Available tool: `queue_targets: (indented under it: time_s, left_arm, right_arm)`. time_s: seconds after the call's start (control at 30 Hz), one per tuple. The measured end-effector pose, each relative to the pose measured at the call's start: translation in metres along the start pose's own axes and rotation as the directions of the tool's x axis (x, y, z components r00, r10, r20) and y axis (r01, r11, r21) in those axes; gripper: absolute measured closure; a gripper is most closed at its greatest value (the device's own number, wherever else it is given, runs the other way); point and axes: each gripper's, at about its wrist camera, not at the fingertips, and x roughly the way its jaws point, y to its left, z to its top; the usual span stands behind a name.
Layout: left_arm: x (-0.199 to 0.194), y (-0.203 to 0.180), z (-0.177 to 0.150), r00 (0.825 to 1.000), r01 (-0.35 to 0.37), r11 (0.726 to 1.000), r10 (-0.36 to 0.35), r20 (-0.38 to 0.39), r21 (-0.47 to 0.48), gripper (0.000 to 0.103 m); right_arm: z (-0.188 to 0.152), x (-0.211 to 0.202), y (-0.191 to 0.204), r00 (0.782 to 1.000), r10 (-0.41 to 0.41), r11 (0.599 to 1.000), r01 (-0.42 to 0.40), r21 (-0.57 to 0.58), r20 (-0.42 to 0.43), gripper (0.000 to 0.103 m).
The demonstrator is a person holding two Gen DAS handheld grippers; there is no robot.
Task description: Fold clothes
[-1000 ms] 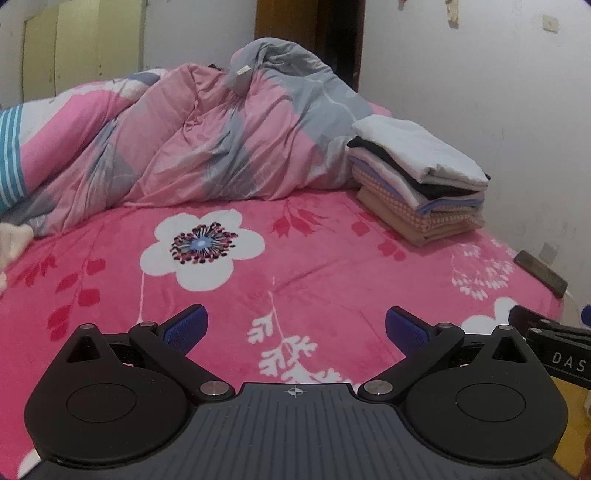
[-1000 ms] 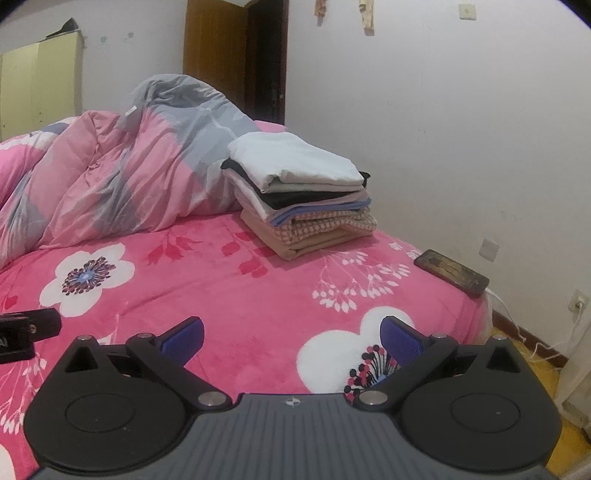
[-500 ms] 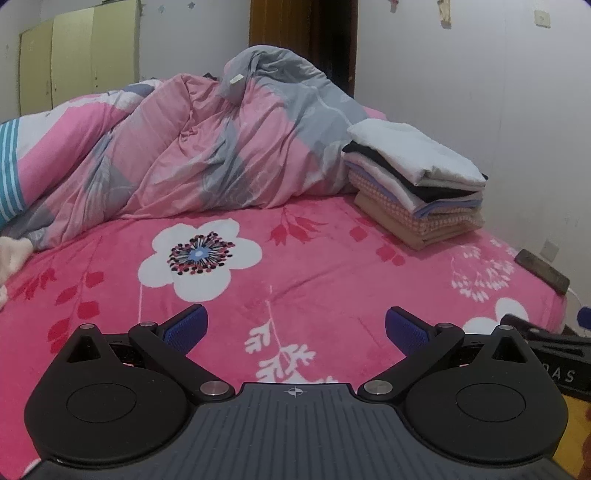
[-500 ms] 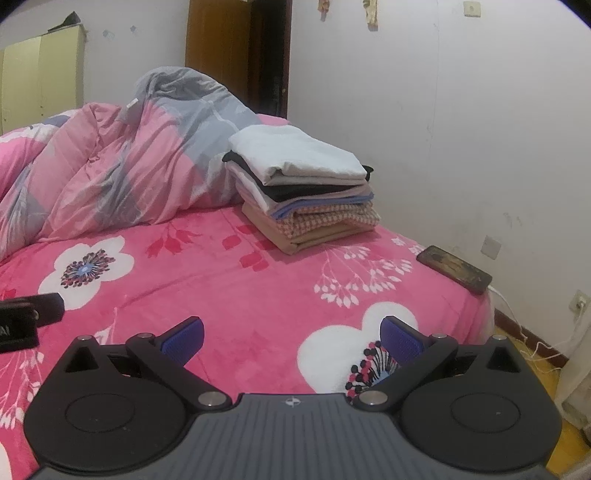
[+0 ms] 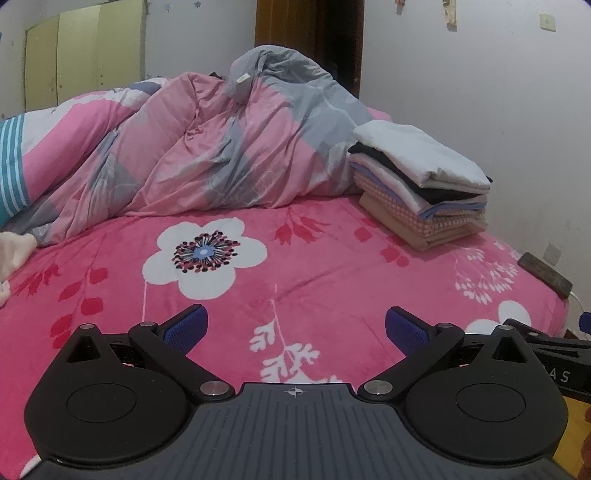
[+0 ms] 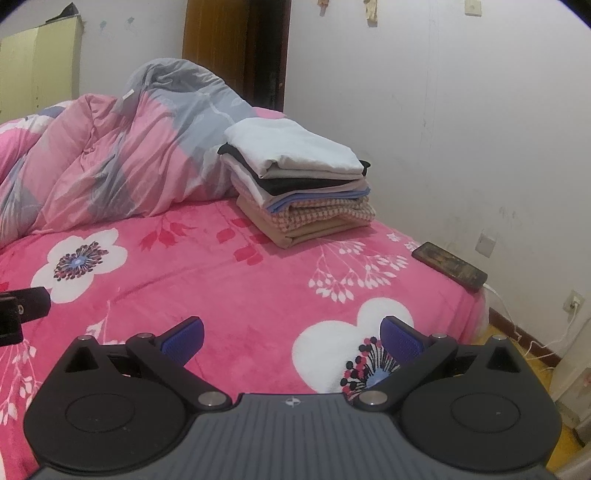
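White walls [image 6: 443, 110], brown door [image 5: 291, 26], yellow-green wardrobe [image 5: 81, 55].

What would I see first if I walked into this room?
Probably the bright pink flowered bedcover filling the middle. At its far side lies a big rumpled pink and grey quilt, and just right of that, near the wall, a neat stack of folded clothes. A dark phone sits at the bed's right edge.

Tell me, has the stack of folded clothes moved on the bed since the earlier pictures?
No. The stack of folded clothes keeps the same place beside the duvet and short of the phone; only the view shifts slightly.
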Motion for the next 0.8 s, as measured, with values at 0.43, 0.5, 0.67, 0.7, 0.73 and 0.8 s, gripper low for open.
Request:
queue_targets:
  time_s: [0.43, 0.5, 0.67, 0.7, 0.73, 0.8]
  left_arm:
    - [-0.0006, 0.0009, -0.0003, 1.0, -0.005, 1.0, 0.005, 0.006, 0.01, 0.0]
    - [0.0, 0.0008, -0.0002, 1.0, -0.006, 1.0, 0.006, 0.003, 0.011, 0.0]
    - [0.0009, -0.0002, 0.0009, 1.0, -0.009, 1.0, 0.009, 0.001, 0.015, 0.0]
    - [0.001, -0.0005, 0.0009, 1.0, -0.01, 1.0, 0.01, 0.002, 0.017, 0.0]
    - [0.001, -0.0008, 0.0009, 1.0, -0.011, 1.0, 0.011, 0.002, 0.018, 0.0]
    - [0.001, -0.0015, 0.0009, 1.0, -0.012, 1.0, 0.012, 0.003, 0.022, 0.0]
  right_arm:
    - [0.0033, -0.0007, -0.0006, 1.0, -0.024, 1.0, 0.024, -0.001, 0.008, 0.0]
    - [0.0042, -0.0001, -0.0017, 1.0, -0.025, 1.0, 0.025, 0.003, 0.007, 0.0]
    - [0.0048, 0.0007, -0.0025, 1.0, -0.026, 1.0, 0.026, 0.006, 0.007, 0.0]
    - [0.0048, 0.0007, -0.0022, 1.0, -0.026, 1.0, 0.026, 0.007, 0.006, 0.0]
    - [0.0049, 0.0008, -0.0019, 1.0, -0.025, 1.0, 0.025, 0.007, 0.005, 0.0]
    - [0.0057, 0.0011, -0.0025, 1.0, -0.024, 1.0, 0.024, 0.008, 0.004, 0.0]
